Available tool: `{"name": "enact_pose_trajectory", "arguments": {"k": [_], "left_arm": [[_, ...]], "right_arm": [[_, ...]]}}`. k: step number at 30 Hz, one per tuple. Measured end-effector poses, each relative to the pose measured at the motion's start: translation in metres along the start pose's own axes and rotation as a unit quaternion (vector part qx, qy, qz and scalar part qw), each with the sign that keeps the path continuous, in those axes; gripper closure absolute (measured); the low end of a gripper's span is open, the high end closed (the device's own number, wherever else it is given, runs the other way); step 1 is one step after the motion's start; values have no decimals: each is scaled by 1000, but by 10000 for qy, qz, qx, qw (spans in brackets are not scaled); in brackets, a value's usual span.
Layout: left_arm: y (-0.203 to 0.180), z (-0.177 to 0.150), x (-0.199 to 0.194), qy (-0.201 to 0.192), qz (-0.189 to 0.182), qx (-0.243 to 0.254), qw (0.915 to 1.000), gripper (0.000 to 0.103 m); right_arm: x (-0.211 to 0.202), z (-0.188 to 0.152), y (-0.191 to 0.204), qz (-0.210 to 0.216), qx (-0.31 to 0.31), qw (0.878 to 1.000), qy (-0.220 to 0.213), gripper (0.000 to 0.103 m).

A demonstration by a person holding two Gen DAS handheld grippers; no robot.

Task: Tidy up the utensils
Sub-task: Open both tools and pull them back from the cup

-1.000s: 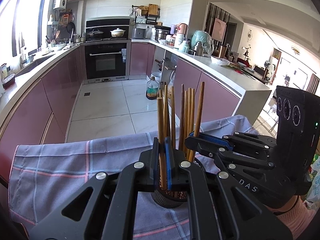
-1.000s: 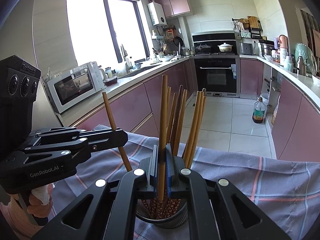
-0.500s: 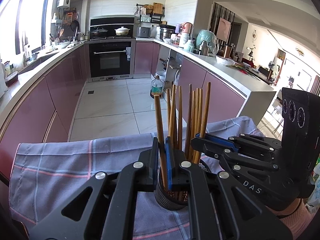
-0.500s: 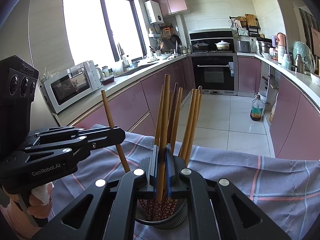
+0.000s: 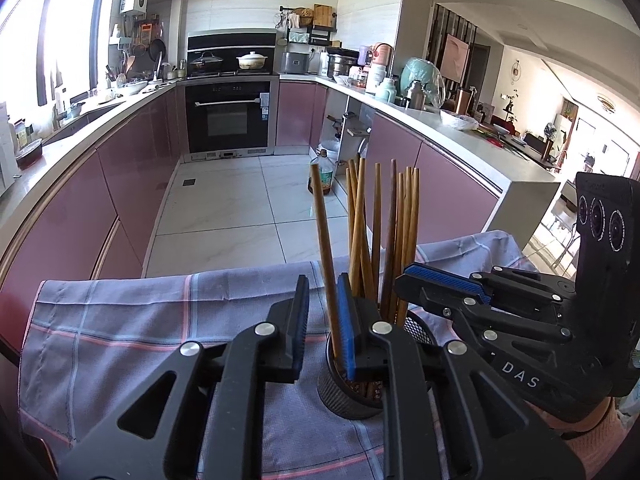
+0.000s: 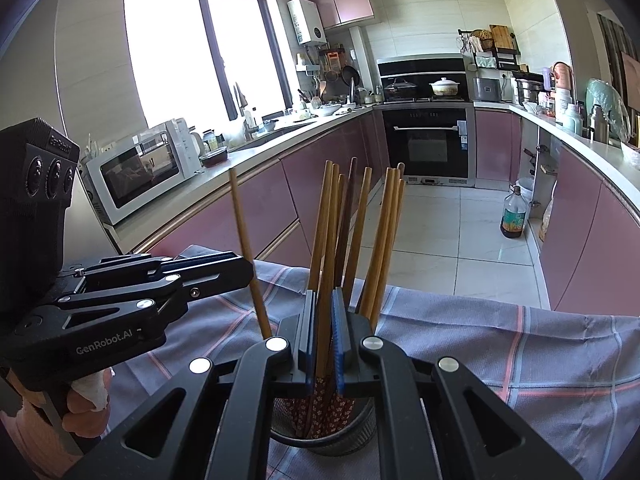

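The left gripper had its jaws just parting, a clear gap showing between the blue pads; one chopstick stood in that gap, leaning against the right-hand pad and free of the left one, so it was released rather than gripped. Its lower end dropped behind the gripper's body into the black mesh holder, whose rim was mostly covered by the jaws.

The right gripper was clenched on a single chopstick, pads pressed to both sides of it. Directly below and behind its jaws sat the holder, only the front rim and a floral-patterned lining showing; how deep the sticks reached could not be seen.

Just beyond both grippers the bundle of chopsticks stood upright in the holder, fanned slightly; an exact count was hard to make where they overlapped. In the right wrist view the loose chopstick leaned to the left of the bundle, beside the tip of the other gripper.

Under everything lay a grey-blue checked cloth covering the worktop, its near edge cut off by the frame. A gloved hand was only partly visible under the left gripper's handle. Farther off were the tiled floor and the oven.
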State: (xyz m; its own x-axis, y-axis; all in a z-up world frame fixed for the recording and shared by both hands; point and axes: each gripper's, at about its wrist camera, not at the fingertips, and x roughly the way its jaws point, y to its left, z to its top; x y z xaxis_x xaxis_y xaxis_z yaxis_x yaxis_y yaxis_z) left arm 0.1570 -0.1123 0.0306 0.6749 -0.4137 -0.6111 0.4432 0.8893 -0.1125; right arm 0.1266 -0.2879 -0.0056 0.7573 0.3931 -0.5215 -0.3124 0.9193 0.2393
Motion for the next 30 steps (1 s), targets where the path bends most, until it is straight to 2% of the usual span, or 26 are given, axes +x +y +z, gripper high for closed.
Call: {"name": "enact_pose_trajectory", "arguments": {"k": [5,7,9,12,14,16,18,20,22,23,25,27,30], "left_arm": [[4,-7,1,-49,77,-36,10000,73],[6,-11,-2,-99,123,-30,9999,68],[7,-14,-4,-144,158,-31,9998,60],[11,-21,-6,-194,230,-54,9995,54],[13,-25,-9,-246,270,-76,9993,48],[17,-29,-14,-347,343,-86,9988,43],[22,-36,-23,-480,446,-136,9978,28],[24,-43,-32,-653,575,-140,9961,24],[24,-53,-42,-817,699,-105,9941,15],[25,-60,-47,-931,778,-95,9926,7],[26,-72,-61,-1113,898,-70,9897,6],[29,-80,-72,-1235,1014,-112,9871,6],[32,-92,-86,-1370,1197,-143,9832,6]], "right_arm": [[-2,-4,2,-41,-55,10000,-12,88],[-3,-6,3,-69,-89,9999,-37,77],[-5,-8,5,-86,-118,9999,-50,74],[-8,-12,7,-148,-166,9997,-101,63],[-11,-15,9,-175,-203,9996,-113,62],[-14,-19,11,-210,-221,9994,-152,54],[-17,-23,13,-252,-247,9992,-187,52],[-20,-28,15,-355,-272,9987,-257,45],[-25,-32,17,-439,-304,9980,-342,39],[-27,-34,19,-509,-324,9975,-361,36],[-34,-40,22,-678,-361,9956,-533,18],[-42,-48,25,-766,-391,9938,-698,12],[-51,-57,35,-899,-499,9913,-820,8]]}}
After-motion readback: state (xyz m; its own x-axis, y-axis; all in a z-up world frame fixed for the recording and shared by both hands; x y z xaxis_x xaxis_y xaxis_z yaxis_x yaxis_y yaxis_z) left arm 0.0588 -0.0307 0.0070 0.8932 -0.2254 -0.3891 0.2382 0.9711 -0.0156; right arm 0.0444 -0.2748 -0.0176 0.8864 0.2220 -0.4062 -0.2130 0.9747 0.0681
